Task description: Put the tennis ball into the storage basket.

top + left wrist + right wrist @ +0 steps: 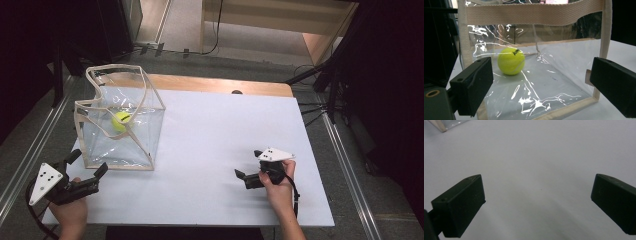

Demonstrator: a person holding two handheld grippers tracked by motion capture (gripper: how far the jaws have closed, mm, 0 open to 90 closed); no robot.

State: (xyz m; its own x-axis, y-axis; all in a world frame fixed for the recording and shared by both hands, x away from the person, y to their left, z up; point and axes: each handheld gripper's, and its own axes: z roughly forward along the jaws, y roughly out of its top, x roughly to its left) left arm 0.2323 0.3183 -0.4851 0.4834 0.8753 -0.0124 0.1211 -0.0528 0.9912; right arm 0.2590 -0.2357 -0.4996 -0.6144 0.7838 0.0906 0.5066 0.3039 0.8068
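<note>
Yellow-green felt tennis ball [121, 121] lying inside a clear plastic tote bag with beige webbing trim [150, 97], on the bag's floor toward its far side. Dark lettering visible on the ball [511, 61] through the transparent near wall in the left gripper view. Bag [534, 15] standing upright and open-topped at the far-left part of the white rectangular surface [215, 145], its beige strap handles curling up above the rim.

Left tool [89, 163] held just off the near-left corner of the bag, aimed at it, jaws spread wide and grasping nothing; cannot tell whether a jaw touches the bag's lower edge. Grey three-cornered plate with black dots sitting on top, a person's hand [70, 212] gripping from below at the surface's near-left corner.

Right tool [246, 163] well apart from the bag, over bare white surface at the near right, jaws likewise released and empty, pointing left. A person's hand [277, 187] wrapped around its body.

Strip of light wood showing along the far edge of the surface.
</note>
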